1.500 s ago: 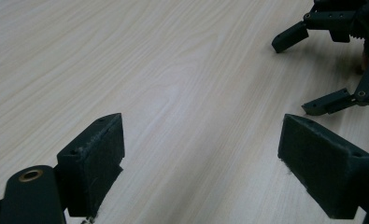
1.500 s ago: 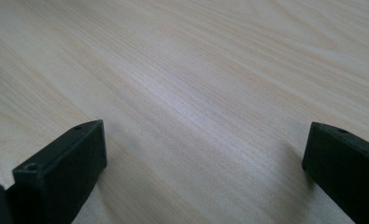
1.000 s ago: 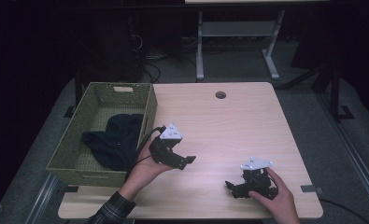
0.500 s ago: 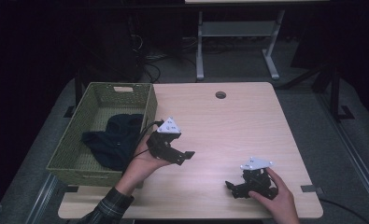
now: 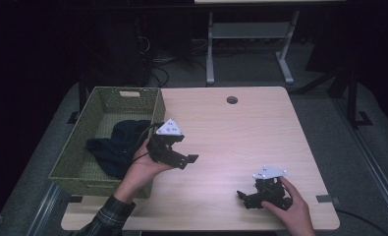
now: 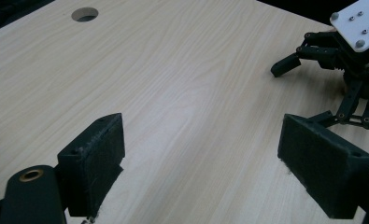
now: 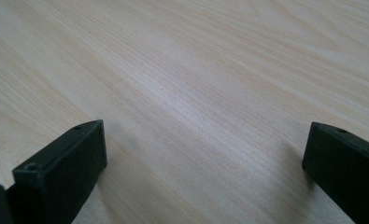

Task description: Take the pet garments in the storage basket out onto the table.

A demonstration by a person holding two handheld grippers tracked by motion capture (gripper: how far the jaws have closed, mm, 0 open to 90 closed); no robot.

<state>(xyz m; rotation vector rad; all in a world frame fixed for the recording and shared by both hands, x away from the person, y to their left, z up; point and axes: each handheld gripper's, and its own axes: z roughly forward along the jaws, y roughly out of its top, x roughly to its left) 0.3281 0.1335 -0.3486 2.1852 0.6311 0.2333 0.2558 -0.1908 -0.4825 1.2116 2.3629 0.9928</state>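
My left gripper (image 5: pixel 185 150) is held in a hand above the wooden table (image 5: pixel 231 137), just right of the green woven basket (image 5: pixel 73 157). Its jaws stand wide open with nothing between them (image 6: pixel 215 158). Near the table's front right edge my right gripper (image 5: pixel 244 192) rests low on the wood under a hand, jaws pointing left. They are wide open over bare wood (image 7: pixel 203 163). The right gripper (image 6: pixel 341 60) also appears at the top right of the left gripper view. A dark cloth (image 5: pixel 115 145) lies bunched inside the basket.
A round cable hole (image 5: pixel 232 100) sits near the table's far edge, also seen in the left gripper view (image 6: pixel 85 14). A white desk frame (image 5: pixel 245 44) stands on the floor beyond. The basket occupies the table's left side.
My left gripper has risen slightly and drifted left toward the basket. The right gripper has stayed where it was.
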